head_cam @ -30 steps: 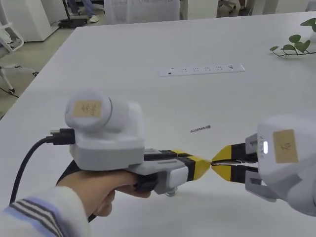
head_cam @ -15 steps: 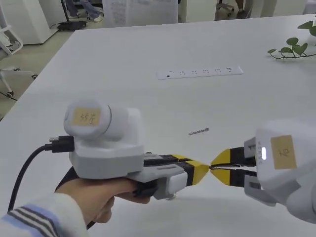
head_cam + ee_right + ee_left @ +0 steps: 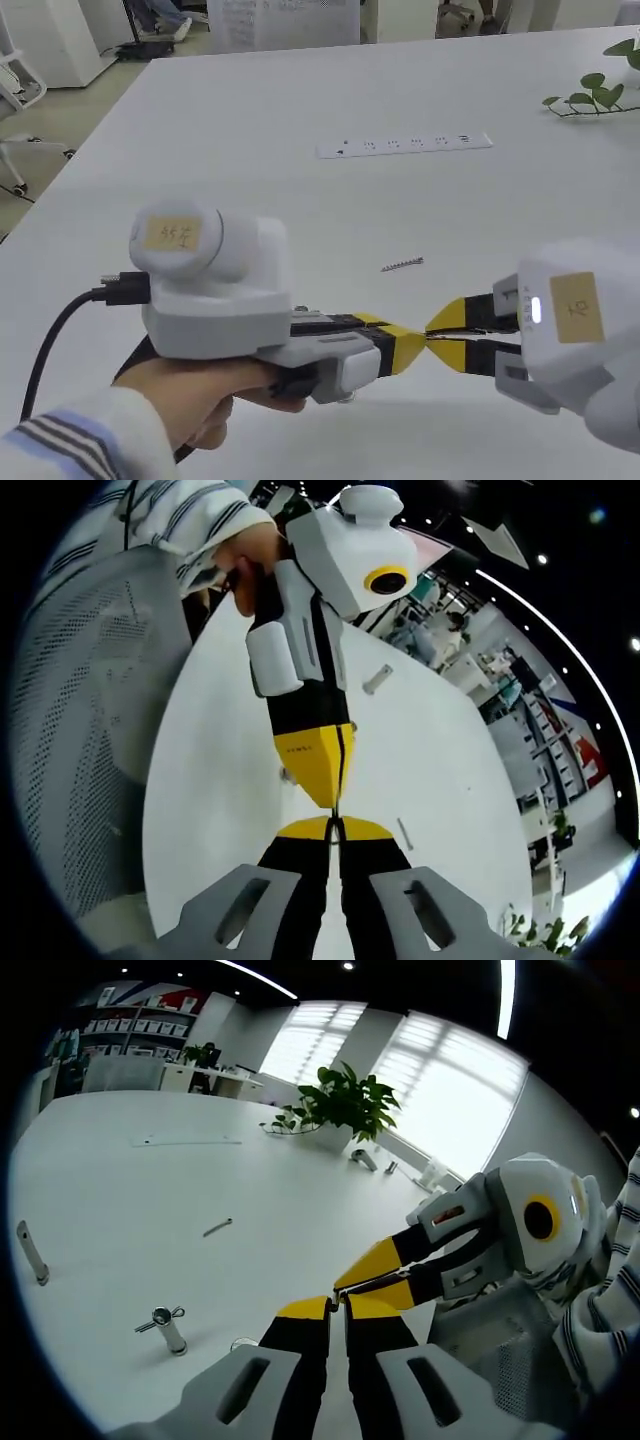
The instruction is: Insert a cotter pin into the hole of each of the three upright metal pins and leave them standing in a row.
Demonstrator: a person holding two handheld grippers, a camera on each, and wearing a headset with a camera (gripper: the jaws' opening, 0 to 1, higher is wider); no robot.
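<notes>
On the surface (image 3: 300,200) near the left gripper (image 3: 412,342), one pin (image 3: 168,1328) stood with a cotter (image 3: 148,1326) through its hole, and a bare pin (image 3: 30,1250) stood well apart from it. The left gripper was pinched narrow, tip to tip with the right gripper (image 3: 445,332), likewise closed. A thin wire (image 3: 430,337), likely a cotter pin, seemed caught where they met, though I could not tell which gripper truly held it. A loose cotter (image 3: 403,265) lay just beyond. A tug from either side might bend or flick the wire away, and a low hand could topple a pin.
</notes>
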